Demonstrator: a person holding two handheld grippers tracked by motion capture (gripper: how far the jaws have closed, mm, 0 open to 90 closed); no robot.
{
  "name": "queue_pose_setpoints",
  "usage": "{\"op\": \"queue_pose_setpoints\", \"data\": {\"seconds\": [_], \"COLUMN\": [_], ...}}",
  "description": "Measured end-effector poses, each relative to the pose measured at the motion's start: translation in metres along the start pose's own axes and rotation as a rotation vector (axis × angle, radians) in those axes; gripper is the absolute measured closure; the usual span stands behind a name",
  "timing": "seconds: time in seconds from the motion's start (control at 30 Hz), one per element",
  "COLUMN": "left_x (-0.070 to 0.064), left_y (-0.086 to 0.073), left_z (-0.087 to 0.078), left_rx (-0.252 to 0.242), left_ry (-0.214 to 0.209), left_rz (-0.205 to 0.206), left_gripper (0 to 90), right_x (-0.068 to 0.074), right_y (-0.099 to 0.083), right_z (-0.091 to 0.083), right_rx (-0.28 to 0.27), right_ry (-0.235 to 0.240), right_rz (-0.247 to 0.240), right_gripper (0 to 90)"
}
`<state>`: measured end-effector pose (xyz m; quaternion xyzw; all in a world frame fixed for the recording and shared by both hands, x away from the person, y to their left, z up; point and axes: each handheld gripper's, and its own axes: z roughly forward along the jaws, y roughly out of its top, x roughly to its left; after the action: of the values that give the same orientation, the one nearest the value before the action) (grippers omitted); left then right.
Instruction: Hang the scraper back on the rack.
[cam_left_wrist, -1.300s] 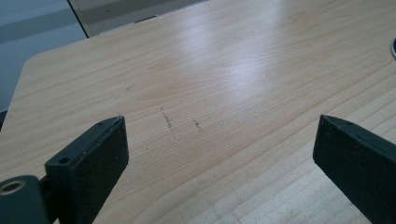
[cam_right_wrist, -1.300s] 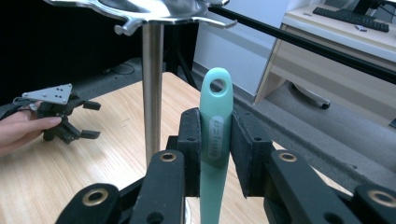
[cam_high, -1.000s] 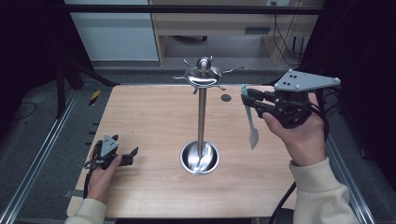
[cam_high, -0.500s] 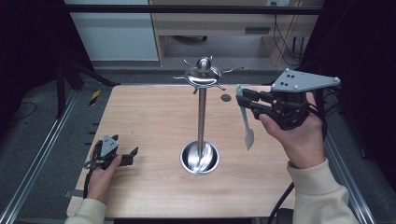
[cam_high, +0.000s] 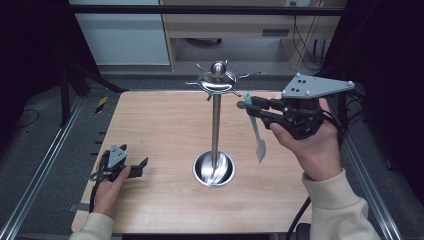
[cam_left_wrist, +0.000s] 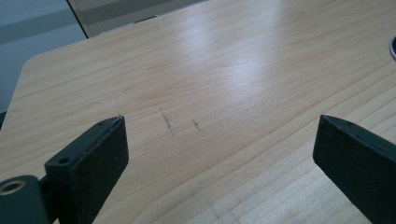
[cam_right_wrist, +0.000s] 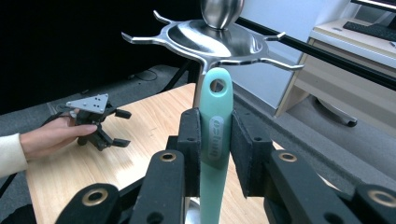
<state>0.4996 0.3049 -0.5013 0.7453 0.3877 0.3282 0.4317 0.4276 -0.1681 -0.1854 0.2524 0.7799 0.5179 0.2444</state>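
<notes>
A: Between the fingers of the right gripper (cam_right_wrist: 215, 154) a mint-green spatula (cam_right_wrist: 215, 140) is clamped by its handle, blade hanging down. The hanging hole at the handle's top sits just above the fingertips, right below a hook of the steel rack (cam_right_wrist: 210, 39).

B: And the other hand?

A: The left gripper (cam_high: 131, 169) rests low on the desk (cam_high: 165, 130), fingers wide apart, holding nothing, well away from the rack.

B: What might go wrong?

A: The hole is small and the hooks are thin. If the fingers rise off line, the handle could strike the rack's top plate instead of threading a hook. A push sideways could tip the rack, since its base (cam_high: 213, 168) stands free and nothing steadies it. Letting go before the hook is through would probably drop the spatula onto the desk.
</notes>
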Motion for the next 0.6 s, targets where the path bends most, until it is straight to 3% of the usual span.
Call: {"op": "queue_pose_setpoints", "data": {"seconds": [0.6], "left_x": [-0.0002], "left_y": [0.0000], "left_z": [0.0000], "left_rx": [0.000], "left_ry": [-0.001], "left_rz": [0.002], "left_gripper": [3.2], "right_x": [0.0017], "right_y": [0.0022], "right_z": [0.0060], "right_rx": [0.002], "right_ry": [0.018], "right_rz": [0.004], "right_gripper": [74.3]}}
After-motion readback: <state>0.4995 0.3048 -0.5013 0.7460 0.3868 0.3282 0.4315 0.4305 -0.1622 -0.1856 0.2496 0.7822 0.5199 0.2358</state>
